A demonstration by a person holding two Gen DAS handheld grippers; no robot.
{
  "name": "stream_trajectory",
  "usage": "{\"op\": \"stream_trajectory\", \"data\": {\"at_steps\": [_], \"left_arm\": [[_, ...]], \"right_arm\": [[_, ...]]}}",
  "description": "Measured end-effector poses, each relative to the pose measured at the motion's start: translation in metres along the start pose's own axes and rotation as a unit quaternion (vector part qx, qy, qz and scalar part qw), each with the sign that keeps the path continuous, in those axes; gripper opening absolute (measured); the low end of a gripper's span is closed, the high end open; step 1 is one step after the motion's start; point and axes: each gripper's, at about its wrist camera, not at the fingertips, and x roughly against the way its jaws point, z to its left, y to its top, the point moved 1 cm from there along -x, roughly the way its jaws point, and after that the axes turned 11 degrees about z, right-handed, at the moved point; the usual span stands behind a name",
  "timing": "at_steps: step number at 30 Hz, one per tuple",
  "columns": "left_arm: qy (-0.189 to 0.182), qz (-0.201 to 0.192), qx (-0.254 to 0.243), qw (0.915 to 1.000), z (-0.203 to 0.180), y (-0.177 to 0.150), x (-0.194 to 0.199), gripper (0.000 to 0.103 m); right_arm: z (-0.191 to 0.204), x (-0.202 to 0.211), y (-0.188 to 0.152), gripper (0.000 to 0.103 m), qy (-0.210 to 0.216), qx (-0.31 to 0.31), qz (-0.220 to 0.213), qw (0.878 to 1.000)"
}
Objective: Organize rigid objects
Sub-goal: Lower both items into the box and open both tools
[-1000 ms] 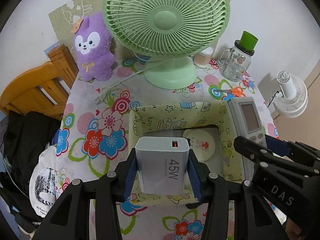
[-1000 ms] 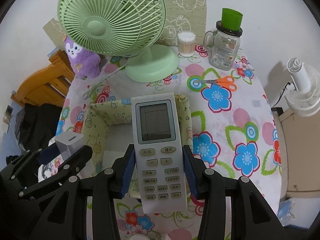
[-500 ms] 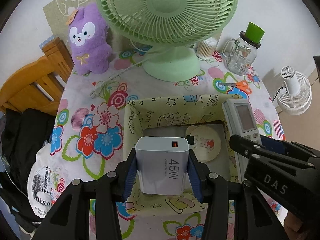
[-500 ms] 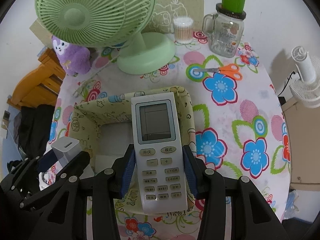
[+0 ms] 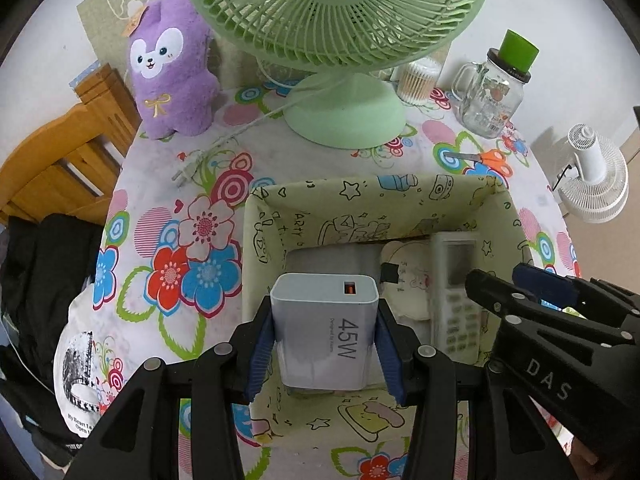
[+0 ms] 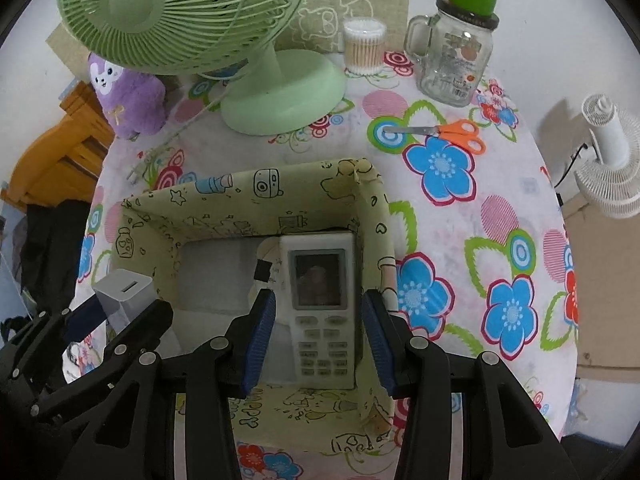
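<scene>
A yellow-green fabric storage box [image 5: 340,208] [image 6: 248,200] stands on the floral table. My left gripper [image 5: 324,344] is shut on a white 45W charger [image 5: 326,332], held over the box's near left part; the charger also shows in the right wrist view [image 6: 122,292]. My right gripper [image 6: 318,336] is open above the box's right side. The white remote control [image 6: 322,308] lies inside the box between and below the open jaws, also seen in the left wrist view [image 5: 454,292]. A round cream item [image 5: 408,276] lies under it.
A green desk fan [image 5: 340,40] [image 6: 200,32], a purple plush [image 5: 172,68], a cotton swab jar [image 6: 364,44], a glass mug with green lid [image 6: 456,40] and orange scissors [image 6: 448,132] stand behind the box. A wooden chair [image 5: 60,160] is at the left, a white fan [image 6: 612,160] at the right.
My right gripper opened and let go of the remote, which now lies in the box. Both grippers moved forward over the box. The left still holds the charger.
</scene>
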Motion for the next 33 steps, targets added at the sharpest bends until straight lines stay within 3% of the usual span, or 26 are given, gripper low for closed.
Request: {"op": "stream_trajectory", "data": {"at_steps": [8, 10, 13, 26, 28, 30, 33], "left_arm": [[-0.006, 0.004, -0.007, 1.0, -0.007, 0.009, -0.009, 0.048], [-0.007, 0.004, -0.008, 0.9999, -0.009, 0.012, -0.012, 0.048], [-0.008, 0.006, -0.01, 0.9999, -0.011, 0.017, -0.017, 0.048], [-0.013, 0.021, -0.016, 0.9996, -0.023, 0.032, -0.038, 0.049], [-0.009, 0.015, -0.013, 0.9998, -0.022, 0.034, -0.038, 0.053], [-0.004, 0.012, -0.009, 0.9999, -0.021, 0.035, -0.036, 0.069], [-0.008, 0.001, -0.005, 1.0, -0.018, 0.036, -0.03, 0.074]], "right_arm": [[-0.003, 0.02, -0.005, 0.051, 0.003, 0.014, -0.017, 1.0], [-0.004, 0.027, -0.006, 0.062, -0.017, 0.018, -0.034, 0.999], [-0.009, 0.03, -0.005, 0.071, -0.024, 0.022, -0.047, 0.998], [-0.027, 0.01, 0.003, 0.071, -0.018, -0.001, -0.028, 0.999], [-0.028, 0.007, 0.004, 0.071, -0.016, -0.004, -0.024, 1.0], [-0.029, 0.006, 0.004, 0.071, -0.018, -0.007, -0.025, 1.0], [-0.031, 0.005, 0.004, 0.071, -0.015, -0.01, -0.023, 1.0]]}}
